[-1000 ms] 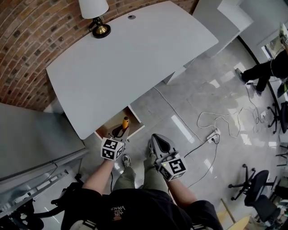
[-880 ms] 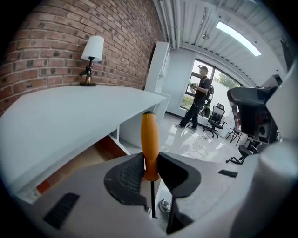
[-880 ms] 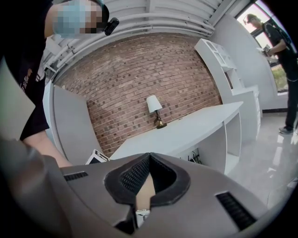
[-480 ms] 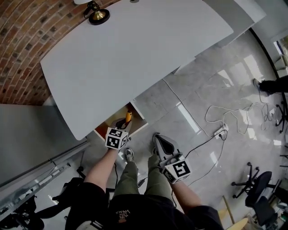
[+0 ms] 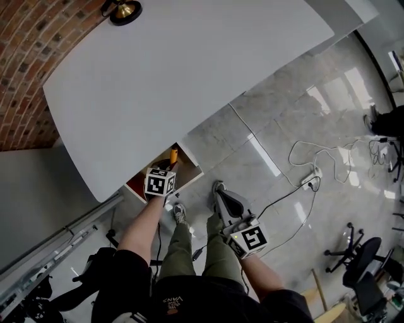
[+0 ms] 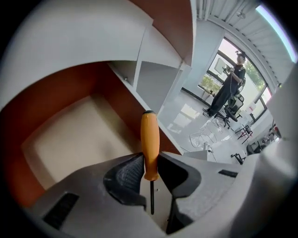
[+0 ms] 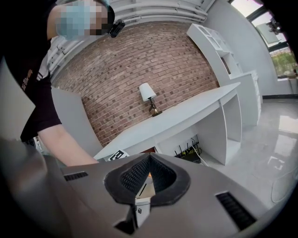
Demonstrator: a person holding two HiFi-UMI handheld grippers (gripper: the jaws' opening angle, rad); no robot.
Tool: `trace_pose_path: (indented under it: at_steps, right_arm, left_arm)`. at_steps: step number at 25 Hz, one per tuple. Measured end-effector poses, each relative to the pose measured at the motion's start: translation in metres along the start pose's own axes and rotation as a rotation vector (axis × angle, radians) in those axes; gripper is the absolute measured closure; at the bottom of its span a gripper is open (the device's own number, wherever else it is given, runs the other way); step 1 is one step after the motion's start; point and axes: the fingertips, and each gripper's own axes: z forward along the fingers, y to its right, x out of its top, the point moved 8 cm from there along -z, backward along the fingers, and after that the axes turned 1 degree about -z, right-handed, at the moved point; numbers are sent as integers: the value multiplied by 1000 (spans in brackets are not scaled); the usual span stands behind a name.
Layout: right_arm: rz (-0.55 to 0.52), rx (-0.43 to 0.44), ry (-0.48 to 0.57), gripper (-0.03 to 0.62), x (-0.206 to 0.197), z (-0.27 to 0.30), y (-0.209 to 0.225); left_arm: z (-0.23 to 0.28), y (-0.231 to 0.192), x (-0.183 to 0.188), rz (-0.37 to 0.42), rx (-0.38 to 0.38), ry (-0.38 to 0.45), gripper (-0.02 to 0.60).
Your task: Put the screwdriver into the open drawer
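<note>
Left gripper view shows us the left gripper (image 6: 150, 160) with its two jaws pressed on the orange handle of the screwdriver (image 6: 150, 139). The handle stands out forward between the ribbed pads (image 6: 125, 173), and the thin dark shaft points back toward the body of the gripper. Behind the tool we see the inside of the open drawer (image 6: 70, 139), with a pale bottom and red-brown walls. The screwdriver is held over the drawer near its right wall; it seems to be above the bottom and not on it, but we cannot tell this with certainty. Far behind, by the windows, a person (image 6: 230, 88) stands on the shiny floor.

From the head view, the left gripper reaches under the edge of the white desk (image 5: 189, 76), where the drawer is pulled out, and the orange handle shows just beyond the marker cube (image 5: 160, 183). A lamp (image 5: 123, 9) stands at the far corner of the desk. The right gripper (image 5: 222, 197) is lower and to the right, well apart from the drawer, over the grey floor where white cables (image 5: 303, 170) lie. In the right gripper view its jaws meet at the tips with nothing between them
</note>
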Motion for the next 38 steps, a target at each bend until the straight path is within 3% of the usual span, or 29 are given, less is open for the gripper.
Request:
trace_pose_path:
  at_steps: [5,11,18,30,38]
  right_arm:
    - [19,-7,-10,599,-4,4,15]
    - [35,-3,-22,599,-7,8,24]
    - [37,-9,-44,599,-13,7,38]
    - [32,3,-26,599,-9,6,25]
    - [-9,4,-3,599,1,0,-1]
  left_arm:
    - [20,-11,0,-56,17,-20,491]
    - [38,-14,0,-47,23,-66,491]
    - [54,-20,0,-91,55,-90,490]
    - [36,-16,1,-48,36,-43,480]
    - [-14,7,11,39,-7,92,482]
